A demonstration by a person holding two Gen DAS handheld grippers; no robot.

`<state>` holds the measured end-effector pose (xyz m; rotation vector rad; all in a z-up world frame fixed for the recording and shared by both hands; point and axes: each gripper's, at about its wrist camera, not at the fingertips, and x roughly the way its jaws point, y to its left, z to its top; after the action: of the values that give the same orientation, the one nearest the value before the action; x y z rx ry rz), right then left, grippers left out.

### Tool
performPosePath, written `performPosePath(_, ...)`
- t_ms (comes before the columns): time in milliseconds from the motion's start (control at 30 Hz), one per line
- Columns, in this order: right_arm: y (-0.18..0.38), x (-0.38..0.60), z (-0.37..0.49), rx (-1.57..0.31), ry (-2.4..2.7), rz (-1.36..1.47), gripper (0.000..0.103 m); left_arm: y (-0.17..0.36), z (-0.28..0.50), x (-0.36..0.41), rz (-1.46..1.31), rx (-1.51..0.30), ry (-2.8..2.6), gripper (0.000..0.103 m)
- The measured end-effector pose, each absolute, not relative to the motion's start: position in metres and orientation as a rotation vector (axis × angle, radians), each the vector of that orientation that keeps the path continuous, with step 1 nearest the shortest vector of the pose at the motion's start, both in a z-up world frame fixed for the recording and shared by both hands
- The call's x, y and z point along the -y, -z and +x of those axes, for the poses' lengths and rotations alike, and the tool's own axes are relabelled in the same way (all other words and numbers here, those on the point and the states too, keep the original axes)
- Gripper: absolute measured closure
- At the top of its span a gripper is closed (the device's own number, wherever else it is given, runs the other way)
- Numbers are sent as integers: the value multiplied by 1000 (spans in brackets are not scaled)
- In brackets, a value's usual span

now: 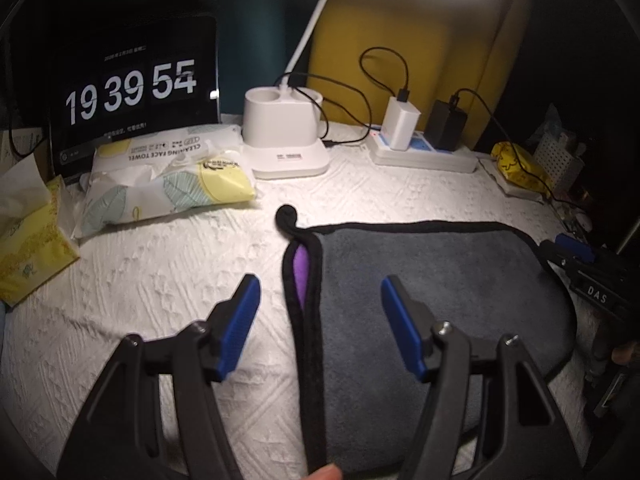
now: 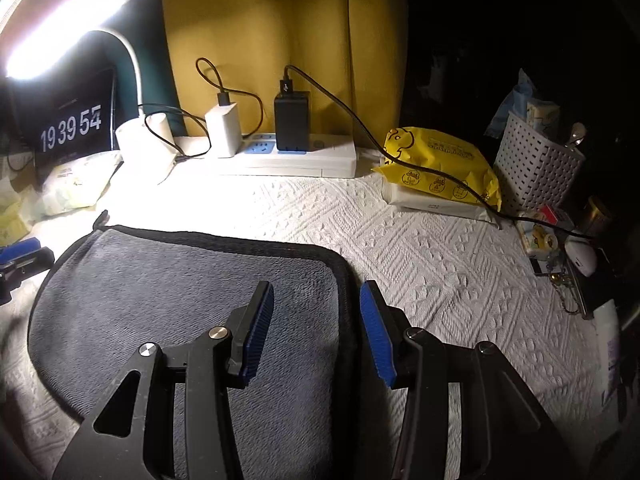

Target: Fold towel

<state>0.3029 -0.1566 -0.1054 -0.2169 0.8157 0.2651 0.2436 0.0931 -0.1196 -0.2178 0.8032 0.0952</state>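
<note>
Left wrist view: left gripper (image 1: 320, 304) and right gripper (image 2: 316, 312) gaped, unladen, straddling towel (image 1: 432, 280) edges; best pinch both layers squarely.

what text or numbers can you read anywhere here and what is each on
"19 39 54": clock screen.
"CLEANING FACE TOWEL", printed upside down: tissue pack.
"DAS": right tongs, on the body behind them.
Too small or blurred: small lines on the screen, lamp base label, yellow pack print.
</note>
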Motion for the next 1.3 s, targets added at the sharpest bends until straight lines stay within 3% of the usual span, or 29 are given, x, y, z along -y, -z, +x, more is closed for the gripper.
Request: performPosePath(1300,54,171,200,-732,-289,-173,55,93,140,-47,-154,-707,-53,39)
